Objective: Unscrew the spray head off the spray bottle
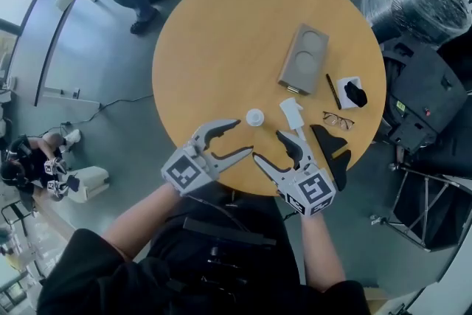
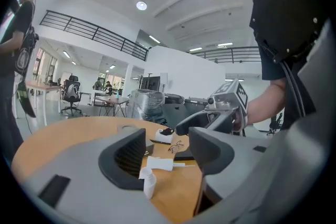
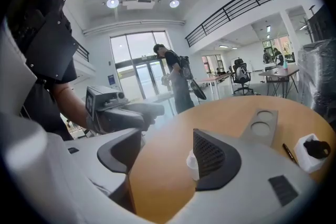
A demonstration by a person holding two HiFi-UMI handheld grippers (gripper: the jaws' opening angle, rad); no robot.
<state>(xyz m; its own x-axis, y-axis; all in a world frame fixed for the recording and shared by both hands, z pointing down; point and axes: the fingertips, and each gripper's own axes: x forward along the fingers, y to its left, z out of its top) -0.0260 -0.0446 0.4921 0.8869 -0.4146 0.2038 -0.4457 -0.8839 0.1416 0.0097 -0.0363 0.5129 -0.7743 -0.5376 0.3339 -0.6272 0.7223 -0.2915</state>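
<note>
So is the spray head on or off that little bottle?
Off: the spray head lies on its side, apart from the upright white bottle.

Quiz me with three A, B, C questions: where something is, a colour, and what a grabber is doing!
1. Where are the thin-framed glasses? A on the floor; B on the round wooden table; C in a gripper.
2. What colour is the small plastic bottle? A white; B red; C green.
3. How are the left gripper's jaws? A shut tight; B apart and empty; C clamped on the bottle.
Answers: B, near its right edge; A, white in every view; B, its pads touch nothing.
</note>
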